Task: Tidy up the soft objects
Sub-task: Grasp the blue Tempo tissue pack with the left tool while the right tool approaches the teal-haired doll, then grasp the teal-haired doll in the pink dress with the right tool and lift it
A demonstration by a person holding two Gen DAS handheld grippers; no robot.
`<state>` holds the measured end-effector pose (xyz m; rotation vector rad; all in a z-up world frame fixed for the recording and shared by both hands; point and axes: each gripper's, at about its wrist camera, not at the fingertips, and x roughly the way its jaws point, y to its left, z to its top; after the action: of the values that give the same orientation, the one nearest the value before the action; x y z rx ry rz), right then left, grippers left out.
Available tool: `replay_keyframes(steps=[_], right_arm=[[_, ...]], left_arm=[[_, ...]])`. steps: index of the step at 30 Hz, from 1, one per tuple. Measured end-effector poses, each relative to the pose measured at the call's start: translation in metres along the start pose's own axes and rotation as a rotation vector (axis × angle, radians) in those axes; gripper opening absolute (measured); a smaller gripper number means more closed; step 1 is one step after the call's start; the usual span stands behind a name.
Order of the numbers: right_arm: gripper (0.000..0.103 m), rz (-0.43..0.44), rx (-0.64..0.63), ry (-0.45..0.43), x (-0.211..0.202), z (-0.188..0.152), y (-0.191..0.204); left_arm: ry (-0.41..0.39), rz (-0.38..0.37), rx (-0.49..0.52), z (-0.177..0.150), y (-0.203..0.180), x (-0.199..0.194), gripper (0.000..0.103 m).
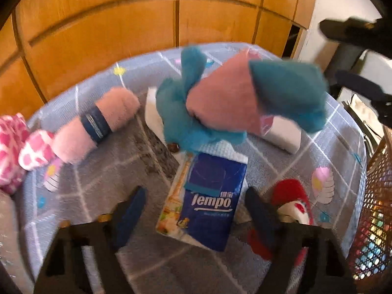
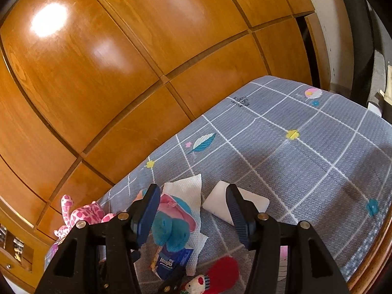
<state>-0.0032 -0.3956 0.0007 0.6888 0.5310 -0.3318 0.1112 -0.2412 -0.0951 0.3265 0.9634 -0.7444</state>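
A blue Tempo tissue pack [image 1: 208, 201] lies on the grey checked tablecloth [image 1: 98, 196], between the fingers of my left gripper [image 1: 194, 193]. The jaws stand apart and the left finger is clear of the pack. Just beyond it a teal and pink plush toy [image 1: 220, 103] rests on a white paper towel [image 2: 186, 186]. In the right wrist view the plush toy [image 2: 171, 225] sits low between the fingers of my right gripper [image 2: 193, 188]. That gripper is open, with a gap on the toy's right side. The left wrist view is blurred.
A pink roll with a navy band [image 1: 98, 125] and a pink spotted plush [image 1: 14, 152] lie at the left. A red and white plush [image 1: 294, 208] lies at the right, a white tissue pack [image 2: 215, 205] behind. A wicker basket [image 1: 377, 196] stands off the table's right edge. Wooden cabinet doors [image 2: 122, 73] back the table.
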Motion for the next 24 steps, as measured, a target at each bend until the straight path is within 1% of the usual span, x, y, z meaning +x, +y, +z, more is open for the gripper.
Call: replay_keyframes(steps=[1,3,4,5,8,12,15,17,19,20,24], right_arm=[[0.056,0.0,-0.002,0.001,0.0,0.0,0.001],[0.056,-0.002,-0.007,0.003,0.0,0.0,0.002],[0.056,-0.003,-0.011,0.004,0.001,0.0,0.002],[0.056,-0.003,-0.015,0.003,0.001,0.0,0.003],[0.056,-0.009,-0.047,0.005,0.001,-0.001,0.008],[0.056,-0.01,-0.092,0.02,0.004,-0.003,0.016],[0.056,-0.018,-0.113,0.029,0.006,-0.005,0.02],[0.056,-0.023,-0.118,0.033,0.007,-0.006,0.02],[0.056,-0.03,-0.121,0.036,0.007,-0.006,0.02],[0.056,-0.034,-0.125,0.04,0.008,-0.006,0.021],[0.056,-0.059,-0.171,0.084,0.017,-0.01,0.029]], left_arm=[[0.018,-0.023,-0.012,-0.001,0.001,0.003,0.059],[-0.011,-0.059,-0.042,-0.007,0.008,-0.005,0.058],[-0.013,-0.073,-0.049,-0.011,0.01,-0.009,0.057],[-0.02,-0.074,-0.051,-0.015,0.012,-0.015,0.057],[-0.063,-0.033,-0.04,-0.036,0.02,-0.04,0.057],[-0.095,0.038,-0.037,-0.068,0.034,-0.064,0.058],[-0.103,0.077,-0.048,-0.096,0.044,-0.081,0.058],[-0.089,0.106,-0.055,-0.111,0.05,-0.083,0.058],[-0.069,0.112,-0.078,-0.126,0.059,-0.08,0.056],[-0.098,0.112,-0.087,-0.131,0.061,-0.081,0.056],[-0.122,0.115,-0.119,-0.139,0.064,-0.083,0.056]])
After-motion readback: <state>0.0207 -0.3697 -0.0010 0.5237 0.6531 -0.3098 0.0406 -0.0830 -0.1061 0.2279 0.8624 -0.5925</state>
